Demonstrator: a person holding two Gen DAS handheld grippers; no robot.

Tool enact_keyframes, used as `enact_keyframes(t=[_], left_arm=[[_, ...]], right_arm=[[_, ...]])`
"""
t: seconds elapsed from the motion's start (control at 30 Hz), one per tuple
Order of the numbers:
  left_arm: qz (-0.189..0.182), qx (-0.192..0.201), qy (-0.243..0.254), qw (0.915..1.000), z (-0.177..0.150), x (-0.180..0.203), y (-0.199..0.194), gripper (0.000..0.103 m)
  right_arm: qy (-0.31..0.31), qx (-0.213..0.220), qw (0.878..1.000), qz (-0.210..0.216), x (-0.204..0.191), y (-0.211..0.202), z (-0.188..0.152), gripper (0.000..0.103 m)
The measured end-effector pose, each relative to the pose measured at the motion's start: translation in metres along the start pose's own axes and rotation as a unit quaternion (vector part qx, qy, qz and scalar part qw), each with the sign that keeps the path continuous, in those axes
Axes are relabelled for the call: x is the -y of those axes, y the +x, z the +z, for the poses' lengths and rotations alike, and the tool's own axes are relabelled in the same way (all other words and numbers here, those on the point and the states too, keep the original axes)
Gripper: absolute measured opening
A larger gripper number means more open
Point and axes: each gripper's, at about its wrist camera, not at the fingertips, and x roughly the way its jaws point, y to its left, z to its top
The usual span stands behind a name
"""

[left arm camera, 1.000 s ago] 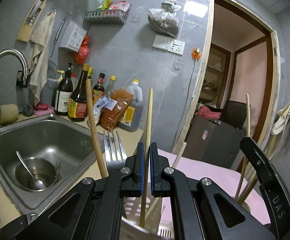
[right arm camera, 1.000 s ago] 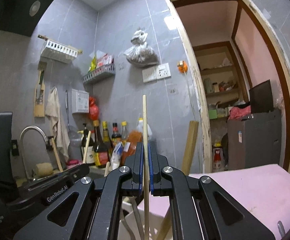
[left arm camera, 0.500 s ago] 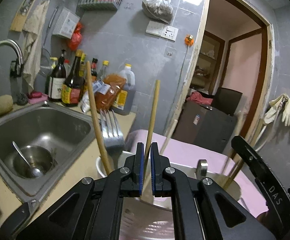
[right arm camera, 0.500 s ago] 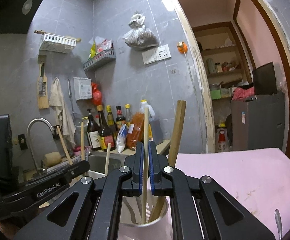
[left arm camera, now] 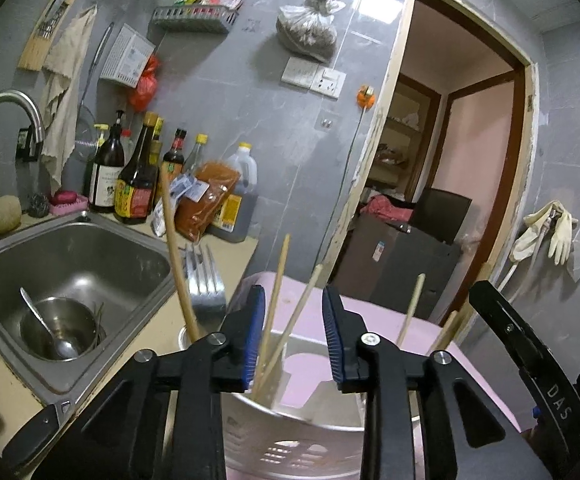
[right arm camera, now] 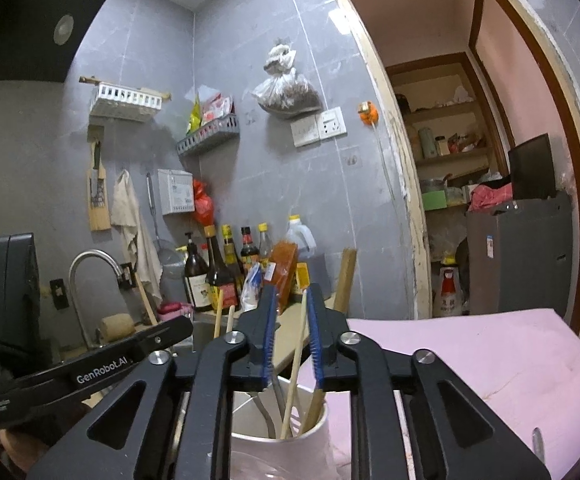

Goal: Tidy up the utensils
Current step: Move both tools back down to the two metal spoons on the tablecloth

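Where grey tiles rise, pink counter [right arm camera: 469, 352], steel sink [left arm camera: 70, 248].

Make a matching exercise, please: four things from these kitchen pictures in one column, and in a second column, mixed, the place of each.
Things:
1. metal bowl
2. rubber gloves
3. fork
4. plastic bag

Places:
A. hanging high on the grey wall, above the switches
B. standing in the white utensil holder
C. inside the sink, with a spoon in it
D. hanging on the wall right of the doorway

Pairs: 1-C, 2-D, 3-B, 4-A
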Motion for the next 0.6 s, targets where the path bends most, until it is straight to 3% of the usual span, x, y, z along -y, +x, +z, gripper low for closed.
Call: enact_keyframes(t=[0.2,0.53,0.6], left_arm=[[-0.019,0.014,0.018,0.9996,0.006,0.021,-0.01,0.039],[-0.043,0.016,0.055,0.9974,0.0,0.062,-0.016,0.067],[-0.05,0.017,0.06,0.9969,-0.003,0.069,-0.017,0.08]], right_arm=[[-0.01,0.011,1.0,-0.018,0.011,-0.019,0.011,0.026],[-0.03,0.025,0.997,-0.065,0.042,-0.061,0.027,0.064],[-0.035,0.028,0.996,-0.075,0.05,-0.071,0.029,0.071]])
